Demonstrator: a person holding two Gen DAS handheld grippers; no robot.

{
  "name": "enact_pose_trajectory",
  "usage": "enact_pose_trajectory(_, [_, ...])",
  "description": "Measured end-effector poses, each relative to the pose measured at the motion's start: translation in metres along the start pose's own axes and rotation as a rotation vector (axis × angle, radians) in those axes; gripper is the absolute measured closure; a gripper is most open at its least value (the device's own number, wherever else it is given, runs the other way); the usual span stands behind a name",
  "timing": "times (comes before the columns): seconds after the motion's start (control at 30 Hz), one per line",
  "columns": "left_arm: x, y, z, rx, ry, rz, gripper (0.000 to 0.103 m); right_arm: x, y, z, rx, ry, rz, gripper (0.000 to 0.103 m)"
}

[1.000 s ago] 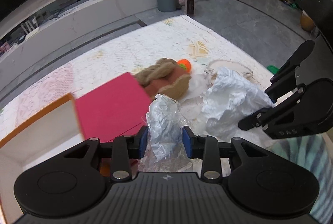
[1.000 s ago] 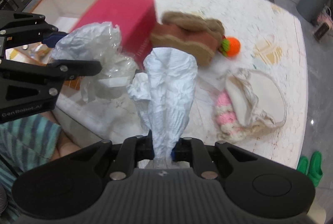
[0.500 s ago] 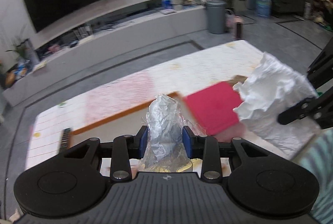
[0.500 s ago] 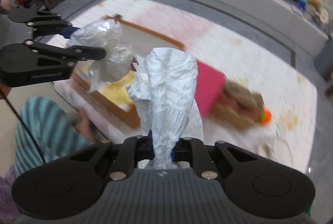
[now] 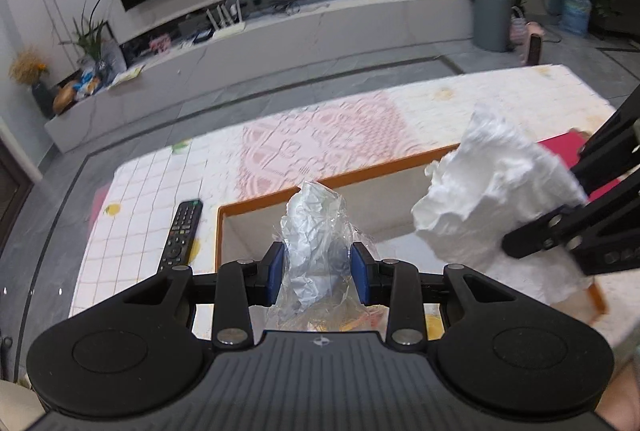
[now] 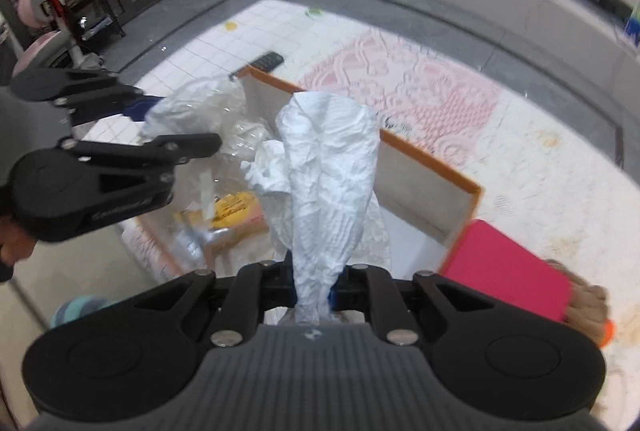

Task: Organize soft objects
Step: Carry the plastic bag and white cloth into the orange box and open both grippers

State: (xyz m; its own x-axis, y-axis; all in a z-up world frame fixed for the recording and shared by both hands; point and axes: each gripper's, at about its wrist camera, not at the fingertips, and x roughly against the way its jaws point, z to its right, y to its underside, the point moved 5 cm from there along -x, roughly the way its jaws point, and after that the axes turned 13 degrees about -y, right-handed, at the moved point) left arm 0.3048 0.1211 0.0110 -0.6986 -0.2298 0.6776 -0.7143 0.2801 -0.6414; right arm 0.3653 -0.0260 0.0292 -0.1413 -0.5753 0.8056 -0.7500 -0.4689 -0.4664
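My left gripper [image 5: 318,273] is shut on a crumpled clear plastic bag [image 5: 314,251] and holds it above the near end of an orange-rimmed white box [image 5: 340,178]. It also shows in the right wrist view [image 6: 176,123]. My right gripper [image 6: 314,289] is shut on a crumpled white bag [image 6: 328,171] and holds it over the same box [image 6: 432,167]. The white bag shows at the right in the left wrist view [image 5: 492,191]. Yellow packets [image 6: 236,209] lie inside the box.
A pink box [image 6: 508,271] stands at the orange box's right end, with a brown plush toy [image 6: 588,307] behind it. A black remote [image 5: 180,233] lies on the tiled mat left of the box. A TV bench runs along the far wall.
Both grippers have swung left, away from the plush toy and the pink box, and carried their bags over the orange-rimmed box. Both stay shut.
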Motion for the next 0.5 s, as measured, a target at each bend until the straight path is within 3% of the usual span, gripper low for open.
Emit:
enact_pose_trajectory(0.23, [-0.041,0.014,-0.006,-0.043,-0.025,-0.057,0.063,-0.078,-0.026,0.019,-0.047,-0.023,-0.055,0.093])
enact_pose_trajectory(0.5, [-0.07,0.03,-0.008,-0.094,-0.059,-0.092,0.063,-0.13,-0.034,0.029,-0.094,-0.038,-0.117,0.092])
